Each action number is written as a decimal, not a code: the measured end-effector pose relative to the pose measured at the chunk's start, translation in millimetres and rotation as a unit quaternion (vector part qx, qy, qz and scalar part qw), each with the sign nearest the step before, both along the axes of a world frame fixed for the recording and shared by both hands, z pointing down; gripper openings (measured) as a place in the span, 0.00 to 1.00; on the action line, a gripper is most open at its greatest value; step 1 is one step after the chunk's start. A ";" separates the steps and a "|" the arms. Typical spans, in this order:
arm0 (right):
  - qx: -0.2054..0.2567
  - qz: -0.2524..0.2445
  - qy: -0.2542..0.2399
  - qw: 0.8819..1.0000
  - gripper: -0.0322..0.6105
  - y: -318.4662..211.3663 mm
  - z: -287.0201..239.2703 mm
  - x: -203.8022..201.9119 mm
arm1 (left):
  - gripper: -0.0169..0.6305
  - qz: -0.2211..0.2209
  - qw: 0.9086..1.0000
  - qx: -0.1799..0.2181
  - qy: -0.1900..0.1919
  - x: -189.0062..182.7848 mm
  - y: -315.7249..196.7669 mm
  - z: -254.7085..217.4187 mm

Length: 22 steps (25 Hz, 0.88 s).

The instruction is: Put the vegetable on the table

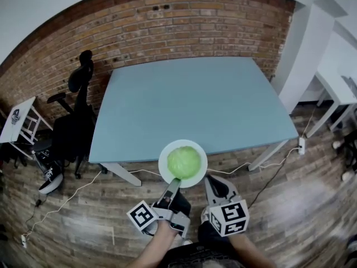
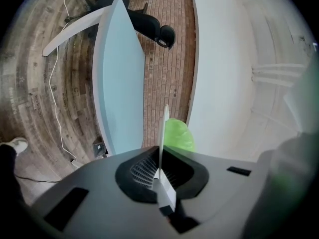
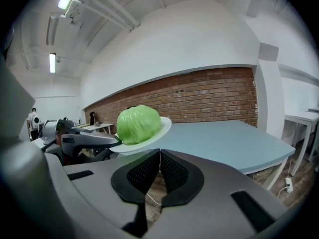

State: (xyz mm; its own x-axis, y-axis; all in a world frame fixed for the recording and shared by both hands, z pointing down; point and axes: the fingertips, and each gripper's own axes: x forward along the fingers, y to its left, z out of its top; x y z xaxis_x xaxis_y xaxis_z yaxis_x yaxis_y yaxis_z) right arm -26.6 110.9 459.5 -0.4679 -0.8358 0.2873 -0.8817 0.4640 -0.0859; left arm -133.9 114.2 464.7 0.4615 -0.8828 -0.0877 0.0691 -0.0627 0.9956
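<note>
One cabbage (image 1: 183, 162), one plate (image 1: 162, 162), two tools and one bench (image 1: 189, 105): a person stands at the near edge of the pale blue, smooth-topped bench with a hand-held tool in each hand.

The left tool (image 1: 176, 181) is clenched on the plate's rim at the plate's 6 o'clock; its own camera shows the thin white edge pinched upright between the ribbed black pads. The round, pale green cabbage, its leaves glossy and tightly wrapped, sits in the middle of the round white plate, at 12 o'clock from the left tool's tips and just beyond them. Plate and cabbage are held up in the air at the bench's near edge, at the bench's 6 o'clock in the head view, and the right gripper view shows the plate's underside lifted clear of the bench top.

The right tool (image 3: 159, 156) has its jaws pressed together with nothing between them. It sits at about 5 o'clock from the plate, just beside it and apart from the rim. From it, the cabbage appears at 11 o'clock.

Each tool carries one white cube with black square markers.

One black office chair (image 1: 75, 124) stands at the bench's 9 o'clock. A red brick wall (image 1: 167, 27) runs behind the bench at 12 o'clock. White cables (image 1: 67, 199) trail across the wood-plank floor (image 1: 290, 205).
</note>
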 end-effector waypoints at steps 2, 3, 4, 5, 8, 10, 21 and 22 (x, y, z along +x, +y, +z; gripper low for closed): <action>0.001 -0.005 -0.001 1.000 0.06 -13.6 -1.8 2.1 | 0.04 -0.004 1.000 -0.005 0.000 2.7 -12.6 0.2; 0.003 -0.008 -0.001 1.000 0.06 -20.3 -2.5 3.4 | 0.04 -0.007 1.000 -0.006 0.000 4.6 -19.1 0.2; 0.003 -0.010 -0.001 1.000 0.06 -27.1 -2.8 5.4 | 0.04 -0.008 1.000 -0.007 0.001 7.0 -25.7 0.0; 0.004 -0.012 -0.001 1.000 0.06 -33.8 -2.6 7.8 | 0.04 -0.010 1.000 -0.007 0.001 9.7 -32.2 -0.2; -0.001 -0.017 -0.004 1.000 0.06 -52.6 -0.3 16.0 | 0.04 -0.013 1.000 -0.011 -0.002 18.1 -50.1 0.6; -0.005 -0.020 -0.004 1.000 0.06 -65.2 1.3 20.3 | 0.04 -0.018 1.000 -0.015 -0.005 22.2 -61.5 2.0; -0.007 -0.033 0.001 0.999 0.06 -119.9 7.9 45.8 | 0.05 -0.033 0.999 -0.025 -0.009 46.9 -115.5 6.7; -0.005 -0.035 0.000 0.999 0.06 -123.5 6.9 47.3 | 0.05 -0.034 0.999 -0.025 -0.009 49.0 -119.5 5.9</action>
State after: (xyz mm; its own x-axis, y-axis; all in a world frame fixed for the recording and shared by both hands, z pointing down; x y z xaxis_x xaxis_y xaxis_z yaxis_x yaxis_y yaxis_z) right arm 20.6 -12.6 466.4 -0.5244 -0.7987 0.2949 -0.8475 0.5231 -0.0903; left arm -85.0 -5.3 470.7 0.4020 -0.9150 -0.0347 0.0488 -0.0164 0.9987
